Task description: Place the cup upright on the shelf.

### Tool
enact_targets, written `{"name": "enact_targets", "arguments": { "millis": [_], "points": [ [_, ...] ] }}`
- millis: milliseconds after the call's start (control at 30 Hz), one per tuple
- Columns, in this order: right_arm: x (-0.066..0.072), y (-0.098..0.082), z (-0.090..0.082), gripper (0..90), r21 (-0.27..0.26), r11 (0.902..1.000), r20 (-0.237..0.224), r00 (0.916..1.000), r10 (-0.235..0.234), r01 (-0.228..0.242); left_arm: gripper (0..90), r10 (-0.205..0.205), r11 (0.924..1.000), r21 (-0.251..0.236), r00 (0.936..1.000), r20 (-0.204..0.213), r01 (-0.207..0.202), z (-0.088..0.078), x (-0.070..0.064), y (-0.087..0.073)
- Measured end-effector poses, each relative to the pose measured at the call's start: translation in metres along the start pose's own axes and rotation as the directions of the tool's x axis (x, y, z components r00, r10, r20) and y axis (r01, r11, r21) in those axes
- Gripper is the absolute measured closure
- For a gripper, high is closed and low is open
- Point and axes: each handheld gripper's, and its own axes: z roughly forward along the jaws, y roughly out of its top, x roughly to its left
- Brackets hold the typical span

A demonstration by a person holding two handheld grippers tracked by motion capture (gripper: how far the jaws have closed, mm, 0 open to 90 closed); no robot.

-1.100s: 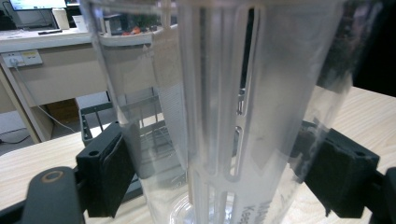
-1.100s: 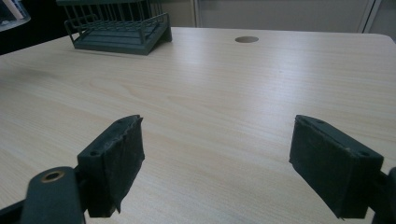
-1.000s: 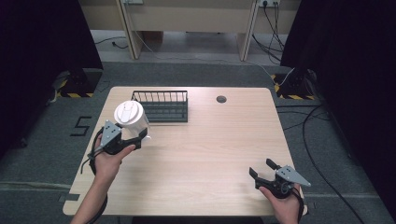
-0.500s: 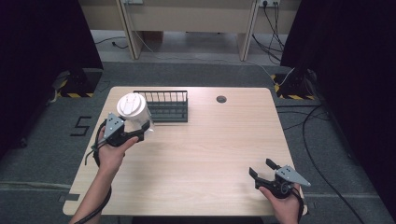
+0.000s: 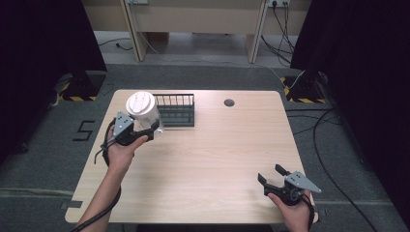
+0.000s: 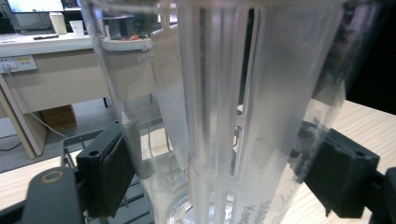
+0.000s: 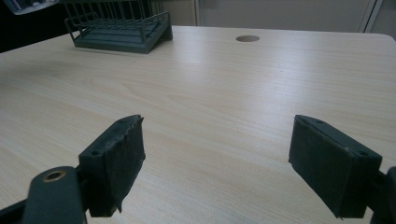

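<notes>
Clear jug: lifted off the table, beside the wire rack, not yet set down.
Left gripper: jaws clamped on its wall.
Right gripper: jaws wide apart, nothing between them, resting near the table's front edge.

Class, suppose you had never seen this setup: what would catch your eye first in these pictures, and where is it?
First, the clear plastic container with a white lid, held upright in the left gripper above the table's far left part, just in front of the dark wire rack. Next, the right gripper, open and holding nothing, near the table's near right corner.
</notes>
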Motion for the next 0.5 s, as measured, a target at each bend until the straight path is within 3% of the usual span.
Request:
{"name": "enact_targets", "arguments": {
  "millis": [500],
  "points": [
    [0.0, 0.0, 0.0, 18.9, -0.003, 1.0, -0.001, 1.0, 0.005, -0.005, 17.5, 0.009, 1.0, 0.003, 0.9999, -0.004, -0.009, 0.015, 0.001, 0.012]
  ]
}}
